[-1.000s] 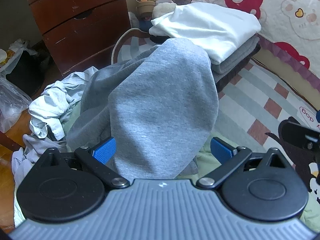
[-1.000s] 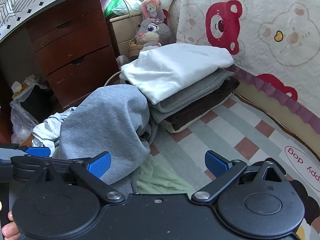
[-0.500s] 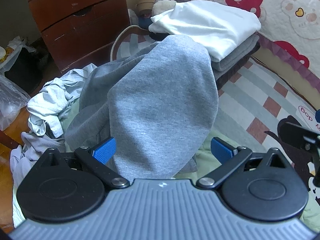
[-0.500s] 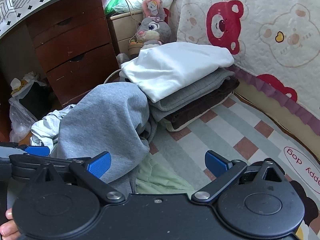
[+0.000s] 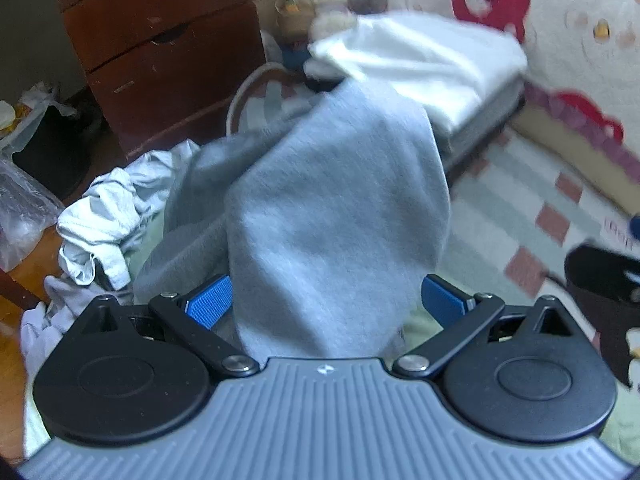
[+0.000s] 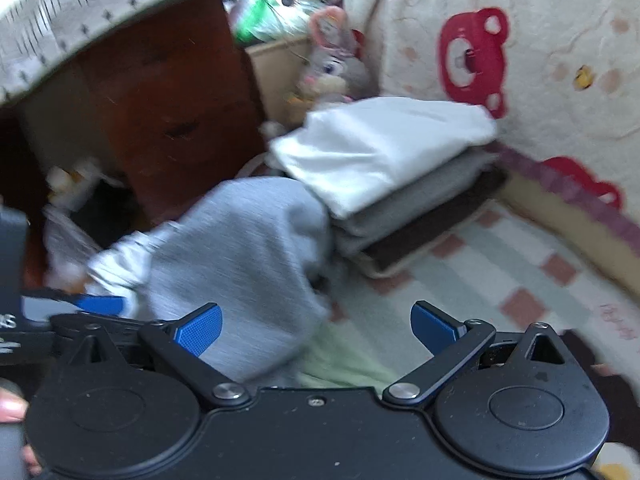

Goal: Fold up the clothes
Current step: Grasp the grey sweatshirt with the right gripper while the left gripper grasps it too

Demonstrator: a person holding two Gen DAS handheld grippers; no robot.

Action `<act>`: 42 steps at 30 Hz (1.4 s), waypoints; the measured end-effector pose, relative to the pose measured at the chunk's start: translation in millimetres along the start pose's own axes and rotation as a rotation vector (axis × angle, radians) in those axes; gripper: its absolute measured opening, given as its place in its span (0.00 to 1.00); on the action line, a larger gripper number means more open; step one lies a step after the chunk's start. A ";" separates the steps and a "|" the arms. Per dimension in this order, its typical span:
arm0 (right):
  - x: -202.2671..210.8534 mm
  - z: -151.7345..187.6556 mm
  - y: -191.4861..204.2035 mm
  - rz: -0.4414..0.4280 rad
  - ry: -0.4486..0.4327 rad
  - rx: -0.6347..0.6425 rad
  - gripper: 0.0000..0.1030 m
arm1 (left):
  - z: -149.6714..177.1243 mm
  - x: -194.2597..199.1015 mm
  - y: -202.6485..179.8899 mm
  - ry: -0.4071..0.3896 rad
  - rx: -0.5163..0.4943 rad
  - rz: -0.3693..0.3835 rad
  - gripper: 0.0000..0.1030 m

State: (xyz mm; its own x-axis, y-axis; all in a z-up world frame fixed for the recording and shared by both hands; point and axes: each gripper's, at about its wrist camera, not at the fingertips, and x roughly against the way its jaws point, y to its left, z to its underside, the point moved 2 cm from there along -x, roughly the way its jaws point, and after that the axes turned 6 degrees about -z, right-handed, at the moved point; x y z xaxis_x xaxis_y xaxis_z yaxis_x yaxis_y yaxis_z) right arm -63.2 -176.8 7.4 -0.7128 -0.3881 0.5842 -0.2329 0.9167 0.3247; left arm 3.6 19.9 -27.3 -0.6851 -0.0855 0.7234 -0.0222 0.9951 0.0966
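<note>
The grey sweatshirt (image 5: 336,216) lies heaped on the bed, near its left edge, just in front of both grippers and draped up towards a stack of folded clothes (image 6: 400,184). In the left wrist view the left gripper (image 5: 326,300) has its blue-padded fingers (image 5: 210,302) spread wide apart, one on each side of the grey cloth, and they hold nothing. The right gripper (image 6: 316,326) is likewise spread open and empty; its left pad lies over the sweatshirt's edge in the picture, and its right pad lies over the checked bedsheet (image 6: 500,272). A pale green garment (image 6: 340,364) shows beneath the sweatshirt, just ahead of the right gripper.

The stack sits towards the far side of the bed: a white folded piece on top, a grey one under it and a dark brown one at the bottom. To the left of the sweatshirt lies a crumpled pale blue garment (image 5: 104,220), at the bed's left edge. Behind stand a brown chest of drawers (image 5: 160,56) and a stuffed rabbit toy (image 6: 332,68). A quilt printed with red bears (image 6: 500,60) lines the right side.

There is pink lettering on the bedsheet near its right edge, but both views are blurred and it cannot be read. A fingertip (image 6: 10,404) shows at the lower left corner of the right wrist view.
</note>
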 end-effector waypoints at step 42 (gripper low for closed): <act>-143.2 15.9 4.0 -0.909 0.060 -0.543 0.15 | 13.2 -87.4 81.4 0.030 0.227 0.648 0.45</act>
State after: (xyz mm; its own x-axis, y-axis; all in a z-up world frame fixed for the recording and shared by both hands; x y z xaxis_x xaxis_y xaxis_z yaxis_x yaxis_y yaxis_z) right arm 27.4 -116.0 -86.8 -0.3815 -0.9242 -0.0143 -0.3249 0.1196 0.9382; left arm 52.1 109.0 -91.6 -0.5911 0.5323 0.6060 0.2305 0.8314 -0.5055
